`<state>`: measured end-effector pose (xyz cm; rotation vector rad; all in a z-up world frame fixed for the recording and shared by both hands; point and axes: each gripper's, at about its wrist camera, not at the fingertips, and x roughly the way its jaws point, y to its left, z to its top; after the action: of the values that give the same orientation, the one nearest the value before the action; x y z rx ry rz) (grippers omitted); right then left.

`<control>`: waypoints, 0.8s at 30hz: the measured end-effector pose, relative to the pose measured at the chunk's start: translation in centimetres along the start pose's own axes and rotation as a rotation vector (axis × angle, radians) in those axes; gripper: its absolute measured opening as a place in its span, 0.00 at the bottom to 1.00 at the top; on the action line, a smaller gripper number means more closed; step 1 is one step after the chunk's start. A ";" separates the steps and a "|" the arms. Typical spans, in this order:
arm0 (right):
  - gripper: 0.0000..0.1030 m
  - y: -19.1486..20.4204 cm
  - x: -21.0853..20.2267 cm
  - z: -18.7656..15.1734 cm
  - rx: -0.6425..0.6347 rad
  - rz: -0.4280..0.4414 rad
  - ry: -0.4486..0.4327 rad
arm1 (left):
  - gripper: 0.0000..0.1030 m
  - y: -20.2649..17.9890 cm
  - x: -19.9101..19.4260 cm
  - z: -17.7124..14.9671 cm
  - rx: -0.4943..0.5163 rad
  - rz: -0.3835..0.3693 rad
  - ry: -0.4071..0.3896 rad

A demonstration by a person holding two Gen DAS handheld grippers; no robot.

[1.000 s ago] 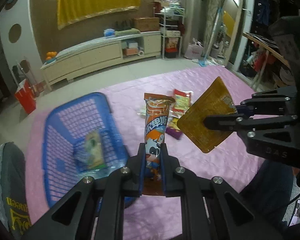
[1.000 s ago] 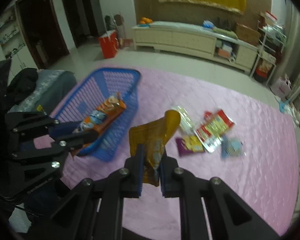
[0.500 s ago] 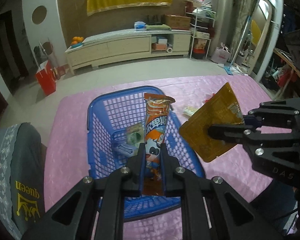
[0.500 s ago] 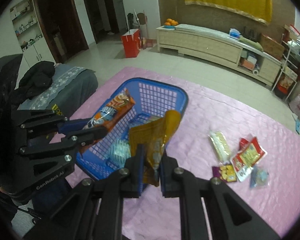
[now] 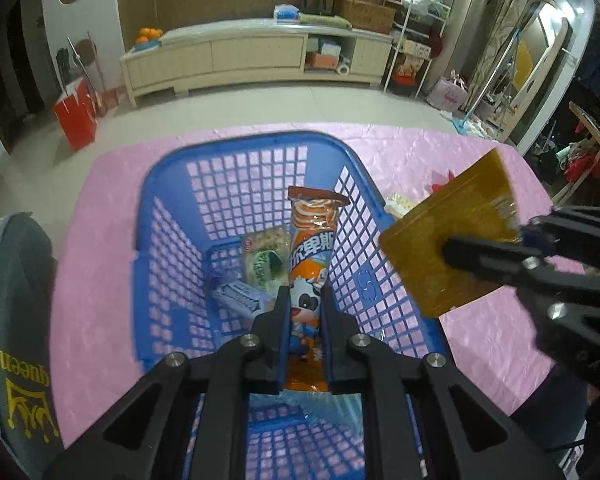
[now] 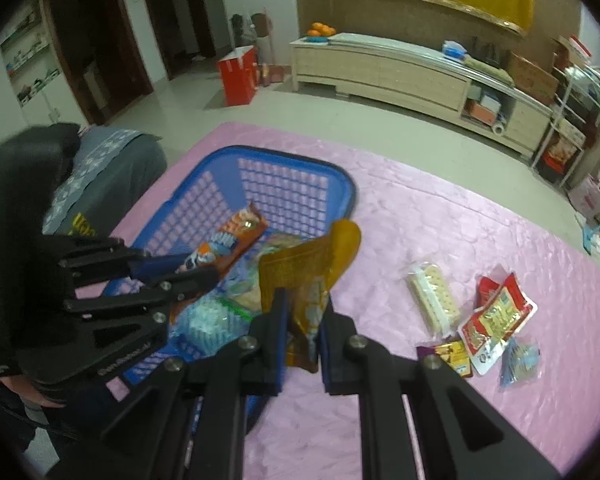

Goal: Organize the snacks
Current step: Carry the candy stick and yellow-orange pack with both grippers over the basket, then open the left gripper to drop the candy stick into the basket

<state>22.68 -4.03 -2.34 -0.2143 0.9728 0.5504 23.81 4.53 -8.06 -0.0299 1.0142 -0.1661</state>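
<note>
My left gripper [image 5: 304, 300] is shut on a long orange snack packet with a cow face [image 5: 312, 240] and holds it over the blue basket [image 5: 172, 184]. My right gripper [image 6: 303, 308] is shut on a flat golden-brown pouch [image 6: 300, 268], held above the basket's right rim [image 6: 348, 188]; the pouch also shows in the left wrist view [image 5: 448, 232]. The basket holds a green-white packet [image 5: 264, 260] and a pale blue packet [image 5: 236, 296]. The left gripper and orange packet [image 6: 232, 240] show in the right wrist view.
On the pink cloth [image 6: 460, 220] right of the basket lie a cracker pack [image 6: 432, 296], a red-gold packet [image 6: 496, 320], a purple packet [image 6: 448, 352] and a small blue packet [image 6: 518, 360]. A grey cushion [image 5: 16, 320] sits left of the basket.
Both grippers have swung left with their packets, from over the loose snacks to over the blue basket. The basket now sits directly under the left gripper.
</note>
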 end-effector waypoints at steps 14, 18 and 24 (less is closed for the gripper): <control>0.17 -2.4 -1.5 -0.2 0.031 -0.026 -0.012 | 0.64 0.4 2.1 1.9 -0.053 -0.017 0.026; 0.17 -1.3 -1.6 0.2 0.010 -0.011 -0.016 | 0.64 0.9 0.8 1.5 -0.045 -0.002 0.010; 0.17 0.9 -1.2 0.8 -0.023 0.024 -0.009 | 0.64 2.3 -1.7 0.8 -0.059 0.022 -0.023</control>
<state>22.28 -3.37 -0.81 -0.2206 0.9615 0.5840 23.95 7.00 -6.46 -0.0739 0.9956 -0.1159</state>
